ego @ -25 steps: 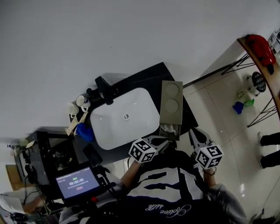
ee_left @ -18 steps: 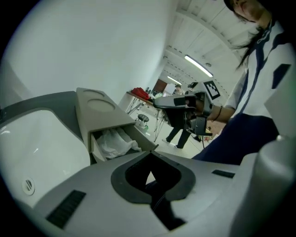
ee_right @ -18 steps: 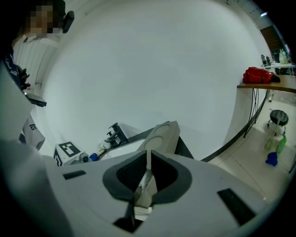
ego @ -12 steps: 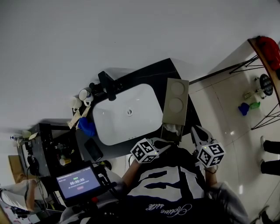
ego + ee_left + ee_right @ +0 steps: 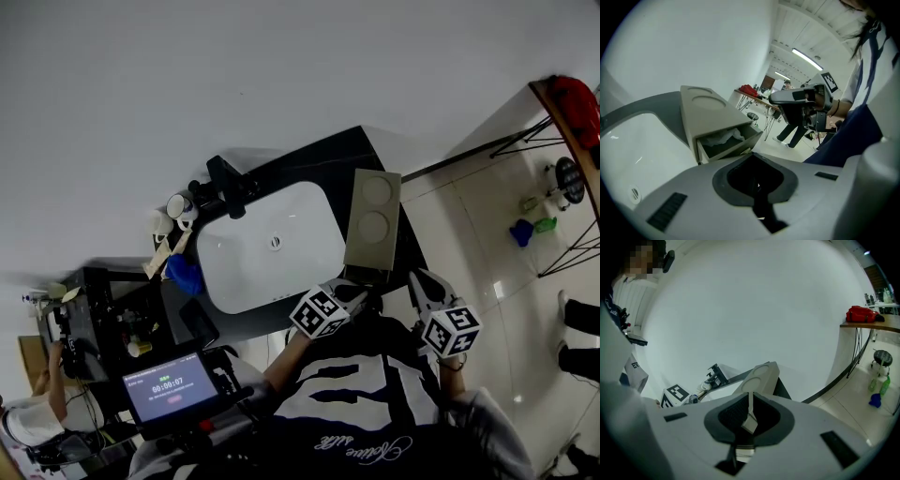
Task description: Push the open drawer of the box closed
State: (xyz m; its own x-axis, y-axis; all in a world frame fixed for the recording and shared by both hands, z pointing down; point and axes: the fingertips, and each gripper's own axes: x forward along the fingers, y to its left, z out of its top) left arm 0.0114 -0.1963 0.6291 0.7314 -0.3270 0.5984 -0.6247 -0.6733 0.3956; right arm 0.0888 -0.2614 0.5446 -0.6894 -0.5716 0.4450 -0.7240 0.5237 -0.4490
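A beige box (image 5: 372, 220) with two round dents in its lid lies on the black counter, right of the sink. In the left gripper view its drawer (image 5: 733, 146) stands partly open toward me, with white tissue (image 5: 723, 137) inside. My left gripper (image 5: 359, 298) is at the drawer's front, jaws together, holding nothing; whether it touches the drawer I cannot tell. From its own camera the left gripper (image 5: 754, 161) sits just below the drawer. My right gripper (image 5: 419, 284) hangs off the counter's right edge, shut and empty, pointing along the box (image 5: 761, 376).
A white sink basin (image 5: 267, 248) with a black faucet (image 5: 225, 183) fills the counter's middle. Cups and a blue cloth (image 5: 183, 275) lie at its left. A timer screen (image 5: 169, 384) sits at lower left. Tiled floor and a table with a red bag (image 5: 577, 98) are at right.
My left gripper has moved forward and right to the drawer's front. Less of the drawer shows in the head view than before. The right gripper has barely moved.
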